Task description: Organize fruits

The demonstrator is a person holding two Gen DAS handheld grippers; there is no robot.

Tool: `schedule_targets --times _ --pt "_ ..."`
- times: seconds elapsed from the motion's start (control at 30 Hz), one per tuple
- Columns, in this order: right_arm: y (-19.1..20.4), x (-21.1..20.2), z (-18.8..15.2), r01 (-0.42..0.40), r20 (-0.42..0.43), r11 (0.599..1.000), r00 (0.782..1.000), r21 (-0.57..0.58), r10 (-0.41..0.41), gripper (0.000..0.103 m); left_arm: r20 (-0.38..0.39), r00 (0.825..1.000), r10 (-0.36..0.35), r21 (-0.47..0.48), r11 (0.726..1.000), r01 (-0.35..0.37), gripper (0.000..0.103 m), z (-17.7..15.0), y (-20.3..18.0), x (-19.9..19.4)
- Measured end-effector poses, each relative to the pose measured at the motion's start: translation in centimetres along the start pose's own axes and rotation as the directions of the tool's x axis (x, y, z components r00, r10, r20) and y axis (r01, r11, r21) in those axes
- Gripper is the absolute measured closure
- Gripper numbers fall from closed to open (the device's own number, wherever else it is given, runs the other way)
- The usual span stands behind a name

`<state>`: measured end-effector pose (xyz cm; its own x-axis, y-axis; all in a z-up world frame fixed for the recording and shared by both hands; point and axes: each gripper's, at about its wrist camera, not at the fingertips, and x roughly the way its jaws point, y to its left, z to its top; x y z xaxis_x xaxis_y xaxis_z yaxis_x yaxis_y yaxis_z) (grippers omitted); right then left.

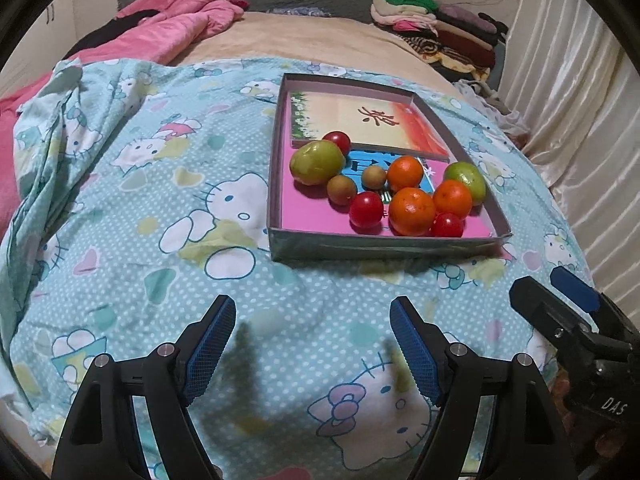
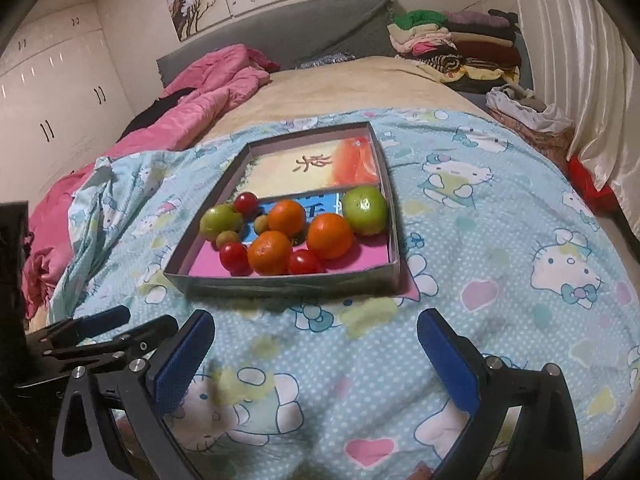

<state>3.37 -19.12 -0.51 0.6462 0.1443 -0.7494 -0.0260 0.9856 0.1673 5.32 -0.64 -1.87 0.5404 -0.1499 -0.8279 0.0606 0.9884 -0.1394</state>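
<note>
Ten fruits lie bunched in the near half of a shallow cardboard box (image 1: 384, 246), which rests on a blue cartoon-cat sheet (image 1: 160, 208) spread over the bed. Three oranges (image 1: 412, 211) cluster toward the box's near right corner. Three red tomatoes sit among them: one (image 1: 366, 209) just left of the nearest orange, one (image 1: 448, 225) touching the near wall, one (image 1: 337, 141) farther back. A large green fruit (image 1: 316, 162) lies toward the box's left wall, a second green fruit (image 2: 365, 210) against its right wall. Two small brownish fruits (image 1: 342, 189) sit between the large green one and the oranges. The far half of the box holds only printed cards.

The left claw (image 1: 312, 354) hangs over the sheet short of the box's near wall, its blue pads spread wide with nothing between them. The right claw (image 2: 316, 364) is likewise spread and empty, also short of the near wall, beside the left one.

A pink quilt (image 2: 208, 92) lies well beyond the box on the bed, with folded clothes (image 2: 456, 44) stacked at the far corner.
</note>
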Motion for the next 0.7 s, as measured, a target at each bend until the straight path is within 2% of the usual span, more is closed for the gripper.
schedule_targets --times 0.7 --pt "0.16 0.85 -0.14 0.009 -0.017 1.000 1.000 -0.004 -0.009 0.001 0.014 1.000 -0.010 0.005 1.000 0.010 0.022 0.24 -0.06 -0.11"
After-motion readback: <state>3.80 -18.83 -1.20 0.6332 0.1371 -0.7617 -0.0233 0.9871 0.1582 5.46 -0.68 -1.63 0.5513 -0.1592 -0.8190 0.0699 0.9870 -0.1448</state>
